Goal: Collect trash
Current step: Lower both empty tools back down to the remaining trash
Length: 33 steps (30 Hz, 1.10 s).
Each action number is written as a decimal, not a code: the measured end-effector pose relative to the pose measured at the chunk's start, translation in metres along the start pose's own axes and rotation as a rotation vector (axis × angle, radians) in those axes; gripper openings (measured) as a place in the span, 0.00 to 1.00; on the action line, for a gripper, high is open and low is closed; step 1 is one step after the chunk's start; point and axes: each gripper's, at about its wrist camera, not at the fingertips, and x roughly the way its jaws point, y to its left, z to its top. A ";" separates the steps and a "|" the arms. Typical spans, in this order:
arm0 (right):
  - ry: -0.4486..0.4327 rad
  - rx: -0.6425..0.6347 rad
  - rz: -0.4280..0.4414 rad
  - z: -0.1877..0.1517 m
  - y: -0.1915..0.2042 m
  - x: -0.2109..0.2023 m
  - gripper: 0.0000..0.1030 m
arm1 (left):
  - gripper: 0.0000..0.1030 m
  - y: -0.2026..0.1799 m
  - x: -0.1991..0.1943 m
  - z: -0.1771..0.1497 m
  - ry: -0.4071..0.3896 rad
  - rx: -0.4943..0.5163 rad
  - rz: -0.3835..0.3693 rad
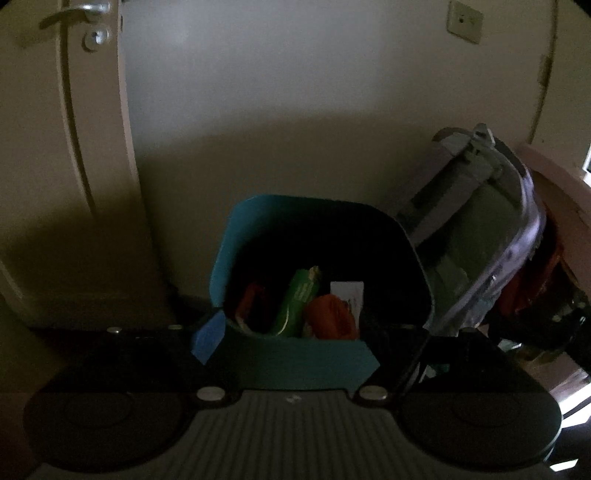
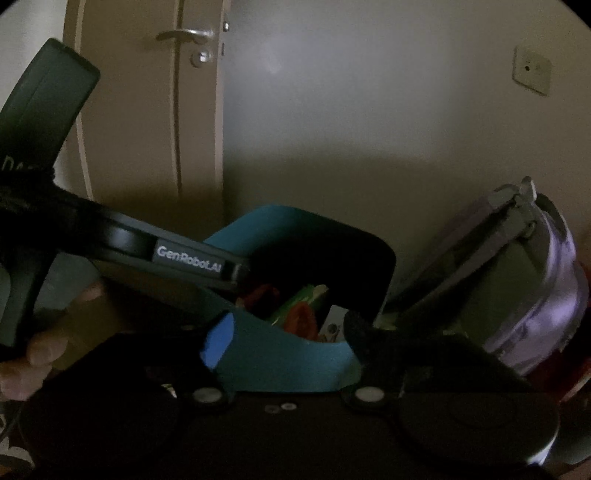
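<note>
A teal bin [image 1: 236,258] stands on the floor against the wall in a dim room. Inside lie a green wrapper [image 1: 299,299], an orange-red piece [image 1: 328,317], a white card [image 1: 347,291] and a red scrap [image 1: 251,299]. My left gripper [image 1: 314,343] hangs over the bin's near rim, open, with nothing between its fingers. In the right wrist view the same bin [image 2: 280,354] shows, with the left gripper [image 2: 240,271] reaching in from the left above it. My right gripper [image 2: 286,332] is open and empty at the bin's near edge.
A grey and lilac backpack [image 1: 480,240] leans against the wall right of the bin, with dark red items [image 1: 524,288] beside it. A door with a metal handle [image 1: 77,11] stands to the left, a wall socket [image 1: 463,20] above right. A hand [image 2: 37,354] holds the left gripper.
</note>
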 end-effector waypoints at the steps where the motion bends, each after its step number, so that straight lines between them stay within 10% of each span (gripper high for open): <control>1: -0.004 -0.002 0.001 -0.003 0.002 -0.006 0.72 | 0.77 0.000 -0.007 -0.004 -0.004 0.002 0.000; 18: 0.008 0.014 0.080 -0.074 0.037 -0.073 0.90 | 0.79 0.014 -0.069 -0.104 -0.001 0.006 -0.049; 22: 0.043 0.035 0.102 -0.098 0.039 -0.062 0.92 | 1.00 0.017 -0.055 -0.130 0.008 0.011 -0.040; 33: 0.172 0.108 0.158 -0.199 0.036 0.008 0.95 | 1.00 0.037 0.043 -0.214 0.224 -0.062 -0.015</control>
